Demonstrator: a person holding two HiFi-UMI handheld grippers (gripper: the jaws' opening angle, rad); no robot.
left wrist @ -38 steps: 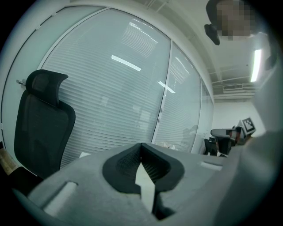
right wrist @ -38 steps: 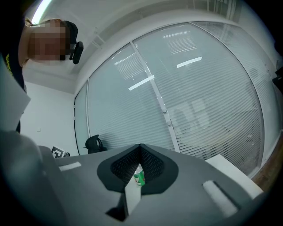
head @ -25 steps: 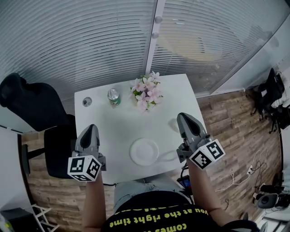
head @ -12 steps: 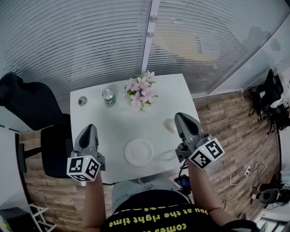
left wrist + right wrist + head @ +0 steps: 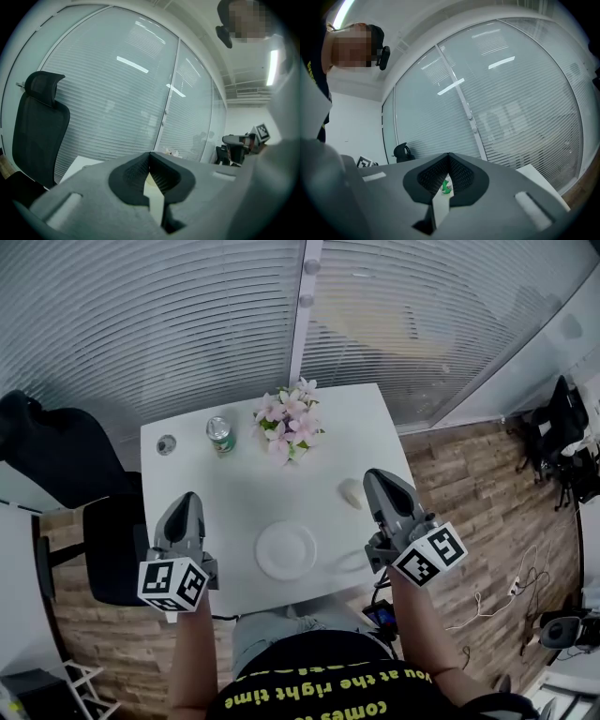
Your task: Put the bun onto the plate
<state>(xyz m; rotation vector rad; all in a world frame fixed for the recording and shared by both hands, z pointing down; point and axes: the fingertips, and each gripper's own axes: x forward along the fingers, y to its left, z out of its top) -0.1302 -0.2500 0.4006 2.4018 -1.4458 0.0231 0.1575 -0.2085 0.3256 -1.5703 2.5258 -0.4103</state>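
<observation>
The pale bun (image 5: 350,492) lies on the white table (image 5: 234,488), toward its right side. A white plate (image 5: 285,550), with nothing on it, sits near the table's front edge. My right gripper (image 5: 373,474) hovers just right of the bun, apart from it, with its jaws shut on nothing (image 5: 449,154). My left gripper (image 5: 187,497) hangs over the table's front left corner, left of the plate. Its jaws also meet at the tips with nothing between them (image 5: 150,153).
At the back of the table stand a pink flower bunch (image 5: 289,423), a green can (image 5: 219,435) and a small round object (image 5: 166,443). A black office chair (image 5: 56,460) is at the table's left. Glass walls with blinds close off the far side, and cables lie on the wooden floor at right.
The head view has shifted, so the table sits further left and up in the picture and the bun shows clear of the right gripper. Both grippers stay shut.
</observation>
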